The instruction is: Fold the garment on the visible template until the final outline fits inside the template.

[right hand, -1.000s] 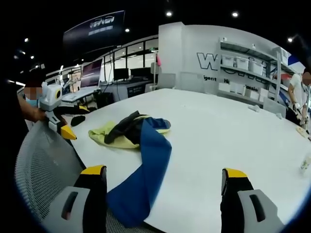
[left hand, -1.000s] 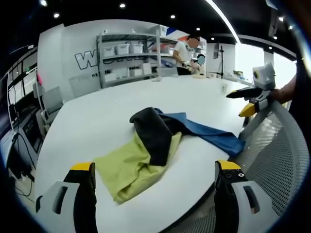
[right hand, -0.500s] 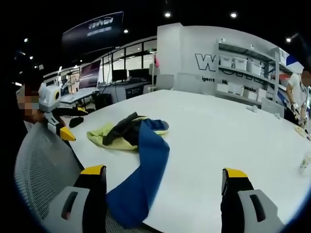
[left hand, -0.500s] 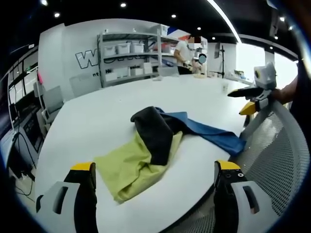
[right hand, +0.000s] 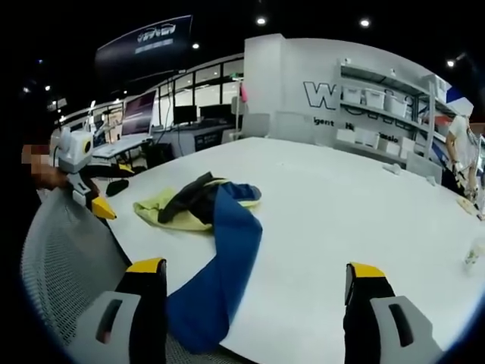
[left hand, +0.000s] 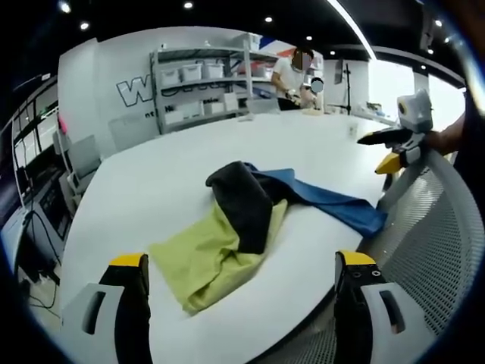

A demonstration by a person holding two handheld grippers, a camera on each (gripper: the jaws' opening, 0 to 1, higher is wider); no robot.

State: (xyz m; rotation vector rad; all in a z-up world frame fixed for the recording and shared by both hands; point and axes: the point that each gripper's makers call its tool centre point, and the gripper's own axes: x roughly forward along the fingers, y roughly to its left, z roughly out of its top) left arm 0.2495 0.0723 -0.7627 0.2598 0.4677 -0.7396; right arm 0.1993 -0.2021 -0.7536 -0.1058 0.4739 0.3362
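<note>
white table, crumpled garment, maybe shelf bins

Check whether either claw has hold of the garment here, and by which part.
Nothing is held. The left claw and right claw both stand open, short of the garment lying on the white table.

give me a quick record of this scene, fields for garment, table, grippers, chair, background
garment: crumpled heap, yellow-green, black and blue parts, unfolded, blue end hanging over the table edge
table: large white top
left gripper: open, holding nothing, off the garment
right gripper: open, holding nothing
chair: grey mesh back at the table edge
background: shelving with white bins, a person beside it
</note>
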